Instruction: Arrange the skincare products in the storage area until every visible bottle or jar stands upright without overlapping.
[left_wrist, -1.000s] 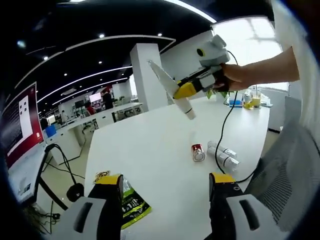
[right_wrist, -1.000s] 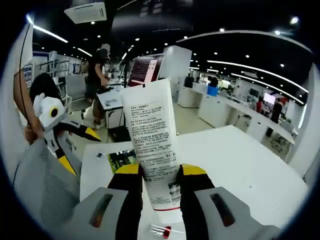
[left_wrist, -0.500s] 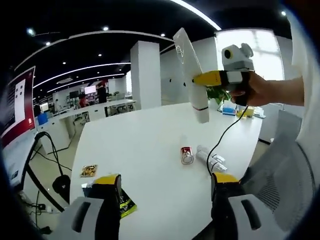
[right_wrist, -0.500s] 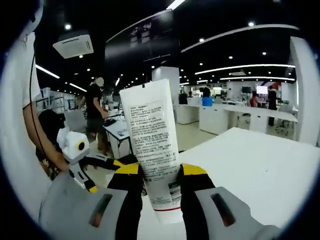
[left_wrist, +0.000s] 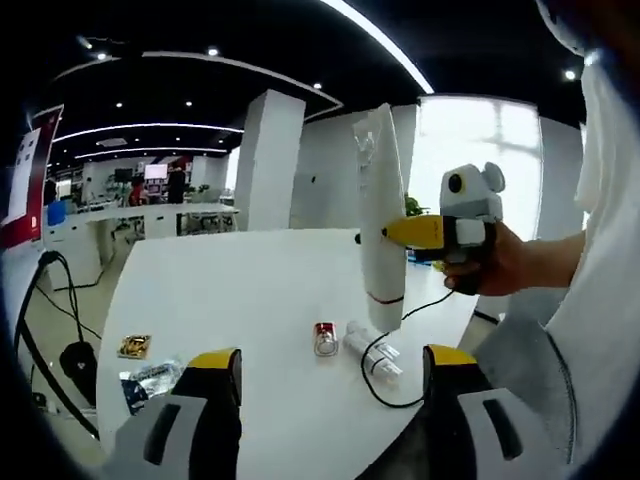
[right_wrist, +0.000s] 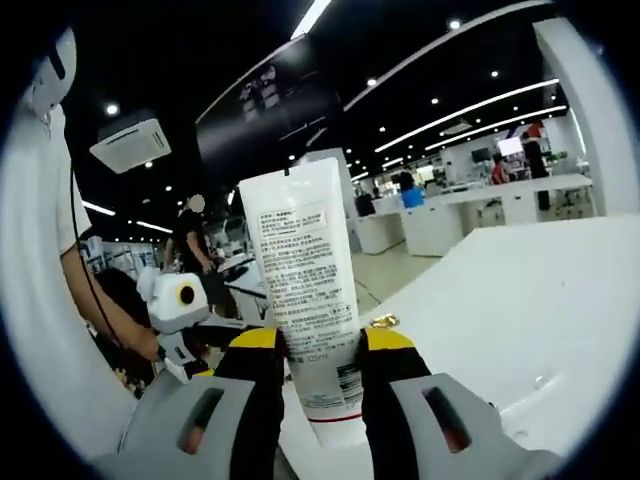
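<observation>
The right tool (right_wrist: 312, 350) is clenched on a white tube (right_wrist: 305, 300) near its cap end, with the printed body rising between the jaws to the upper middle of the right gripper view. In the left gripper view the same tube (left_wrist: 380, 225) hangs in the air at centre frame, cap end down and crimped end up, roughly vertical above the counter (left_wrist: 250, 290). That hold looks meant for setting the tube down on its cap so it stands upright, as the task asks; it has not yet touched the surface.

The left tool (left_wrist: 330, 385) is released, its two yellow-tipped jaws spread wide at the bottom of the left gripper view with nothing between them. It seems to be waiting, free to steady something or to fetch the next item.

Below the tube, in the lower middle of that view, a small red-labelled jar (left_wrist: 325, 338) lies on its side, and just beside it a clear bottle (left_wrist: 372, 355) also lies flat, so both likely need righting. At lower left lie a small packet (left_wrist: 134, 346) and a crinkled wrapper (left_wrist: 155, 378).

The counter is broad, white and glossy. Around it is an open office hall with white columns, ceiling strip lights, bright windows and rows of desks.
</observation>
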